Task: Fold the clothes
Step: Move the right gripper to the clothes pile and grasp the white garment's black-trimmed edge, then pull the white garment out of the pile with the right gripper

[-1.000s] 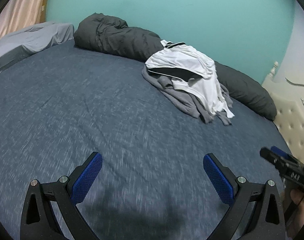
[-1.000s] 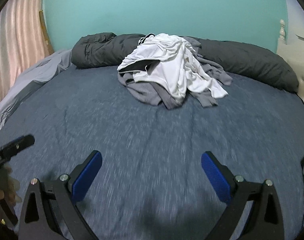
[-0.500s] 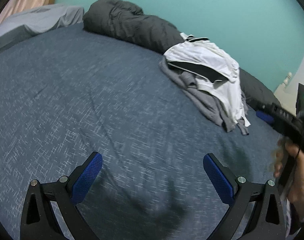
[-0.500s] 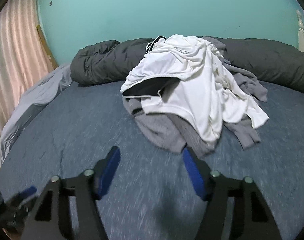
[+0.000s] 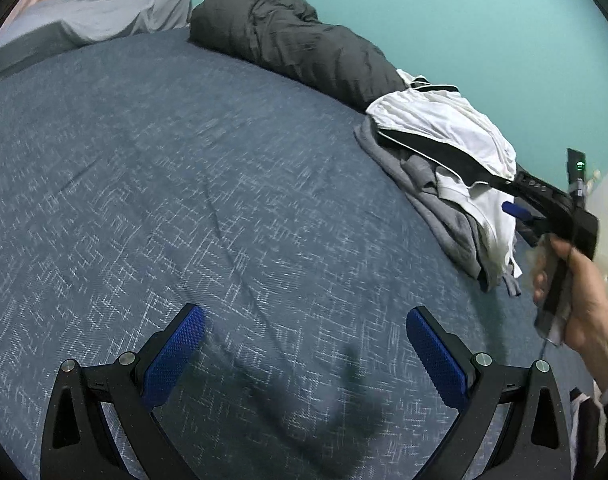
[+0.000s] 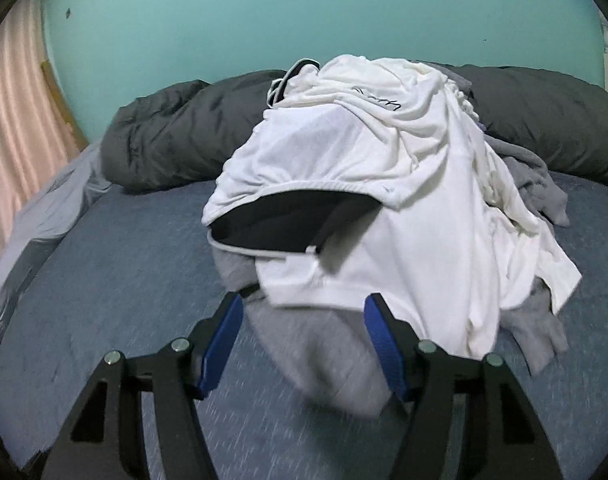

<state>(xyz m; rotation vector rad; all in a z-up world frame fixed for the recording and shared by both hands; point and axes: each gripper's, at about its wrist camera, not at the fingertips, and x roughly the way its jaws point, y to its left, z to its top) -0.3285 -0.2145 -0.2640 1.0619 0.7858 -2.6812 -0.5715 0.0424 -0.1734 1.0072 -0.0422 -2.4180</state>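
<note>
White T-shirt (image 6: 384, 184) lies crumpled atop grey garments (image 6: 324, 360) heaped on the bed (image 5: 184, 200), beside the dark duvet (image 5: 296, 48). Right claw (image 6: 304, 340) gapes half-wide at the heap's edge; left claw (image 5: 304, 356) hangs wide, empty. Closing here could pinch grey and white layers together, dragging the heap.

Dim, cool indoor light, probably from overhead. Soft shadow on the bed (image 5: 184, 200) beneath the left tongs (image 5: 304, 356). Motion blur smears the grey garment (image 6: 328, 360) in the right wrist view. Strong fisheye bending, black corner vignette.
</note>
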